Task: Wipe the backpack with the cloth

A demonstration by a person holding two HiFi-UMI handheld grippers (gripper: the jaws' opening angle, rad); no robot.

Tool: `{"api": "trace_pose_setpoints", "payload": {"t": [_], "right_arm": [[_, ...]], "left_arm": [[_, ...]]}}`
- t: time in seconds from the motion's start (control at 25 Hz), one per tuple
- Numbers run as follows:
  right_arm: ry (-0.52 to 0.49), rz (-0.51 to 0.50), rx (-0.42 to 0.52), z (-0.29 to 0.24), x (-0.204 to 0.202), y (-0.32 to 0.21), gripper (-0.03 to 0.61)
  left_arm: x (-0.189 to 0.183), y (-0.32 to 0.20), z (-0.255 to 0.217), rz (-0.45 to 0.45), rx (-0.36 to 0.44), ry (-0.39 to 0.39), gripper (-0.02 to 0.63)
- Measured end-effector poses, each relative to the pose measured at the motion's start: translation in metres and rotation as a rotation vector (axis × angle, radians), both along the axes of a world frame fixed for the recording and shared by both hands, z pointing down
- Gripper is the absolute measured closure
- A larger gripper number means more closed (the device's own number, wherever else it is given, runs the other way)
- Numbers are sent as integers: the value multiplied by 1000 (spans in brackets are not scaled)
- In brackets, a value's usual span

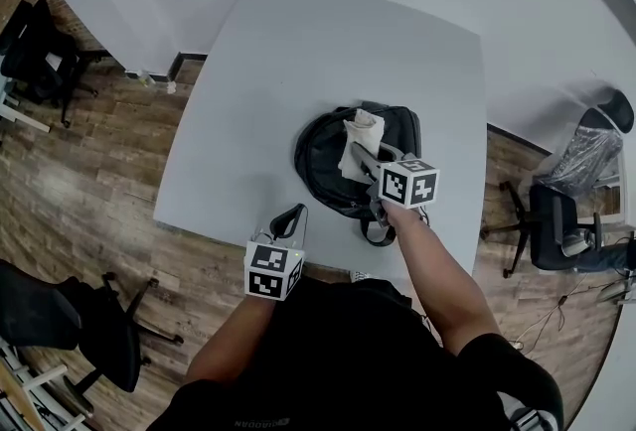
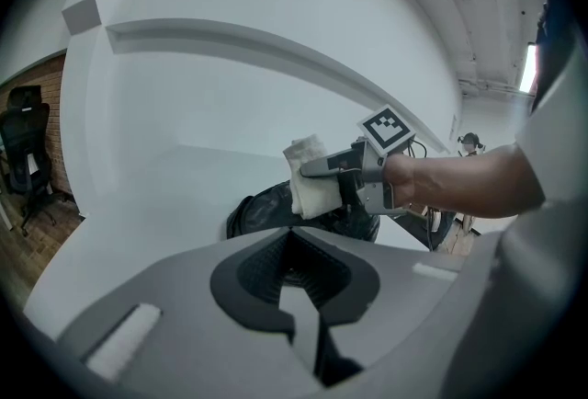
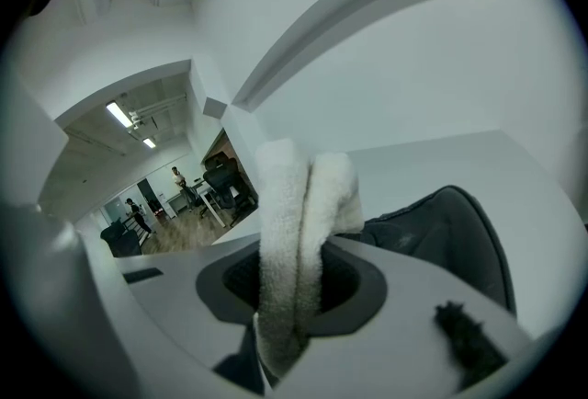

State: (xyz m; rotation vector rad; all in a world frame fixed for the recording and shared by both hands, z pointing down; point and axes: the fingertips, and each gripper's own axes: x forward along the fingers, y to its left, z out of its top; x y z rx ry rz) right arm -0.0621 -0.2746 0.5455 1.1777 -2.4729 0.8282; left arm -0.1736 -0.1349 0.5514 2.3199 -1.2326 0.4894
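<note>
A black backpack [image 1: 336, 171] lies flat on the white table [image 1: 298, 52], near its front edge. My right gripper [image 1: 360, 153] hovers over the backpack's middle, shut on a white cloth [image 1: 361, 139] that sticks out past the fingertips. In the right gripper view the cloth [image 3: 294, 232] is folded between the jaws, with the backpack [image 3: 446, 222] just beyond. My left gripper [image 1: 289, 219] is held at the table's front edge, left of the backpack, shut with nothing in it. From the left gripper view I see the backpack [image 2: 262, 209], the cloth [image 2: 308, 178] and the right gripper [image 2: 306, 172] ahead.
Black office chairs stand on the wood floor at the far left [image 1: 40, 47], the near left [image 1: 89, 320] and the right [image 1: 556, 220]. The table's front edge [image 1: 229, 225] is close to the person's body. Distant people [image 3: 179, 181] stand in a room behind.
</note>
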Motion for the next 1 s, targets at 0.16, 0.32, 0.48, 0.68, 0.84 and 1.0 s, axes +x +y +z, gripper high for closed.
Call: {"api": "trace_pose_setpoints", "payload": {"t": [0.16, 0.32, 0.48, 0.68, 0.84, 1.0], "right_arm": [[-3, 33, 7, -5, 19, 2, 485], [0, 58, 18, -12, 36, 3, 485], [7, 78, 30, -17, 53, 3, 485], [5, 113, 43, -23, 76, 4, 485], [3, 137, 55, -29, 96, 5, 485], [9, 159, 63, -32, 114, 7, 485]], "left_arm": [[9, 3, -1, 13, 5, 0, 606], [18, 4, -3, 27, 9, -1, 607], [29, 7, -4, 41, 10, 0, 607], [42, 12, -4, 62, 11, -2, 607], [53, 16, -5, 73, 13, -3, 606], [62, 20, -5, 83, 15, -3, 607]]}}
